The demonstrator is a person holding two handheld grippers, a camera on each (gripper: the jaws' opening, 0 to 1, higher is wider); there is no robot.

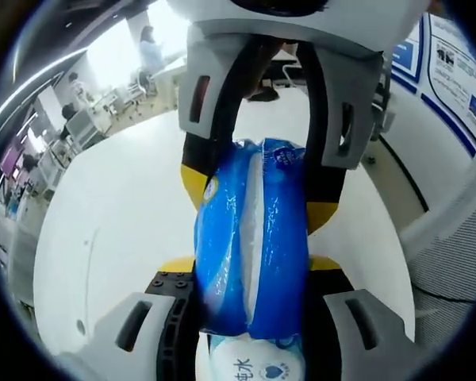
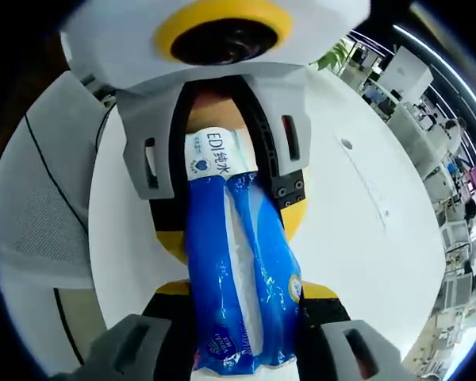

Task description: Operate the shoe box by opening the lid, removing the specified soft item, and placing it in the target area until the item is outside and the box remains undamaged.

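Note:
A soft blue plastic tissue pack with white print is held above the white table between both grippers. In the left gripper view my left gripper is shut on its near end, and my right gripper reaches in from the top, clamped on the far end. In the right gripper view the same tissue pack runs up from my right gripper, which is shut on it. The left gripper grips the end with the white label. The yellow-tipped jaws of both press the pack's sides.
A white table lies under the pack, with a small hole near its edge. A grey mesh chair stands beside the table. Desks and people are far behind, and posters hang on a wall.

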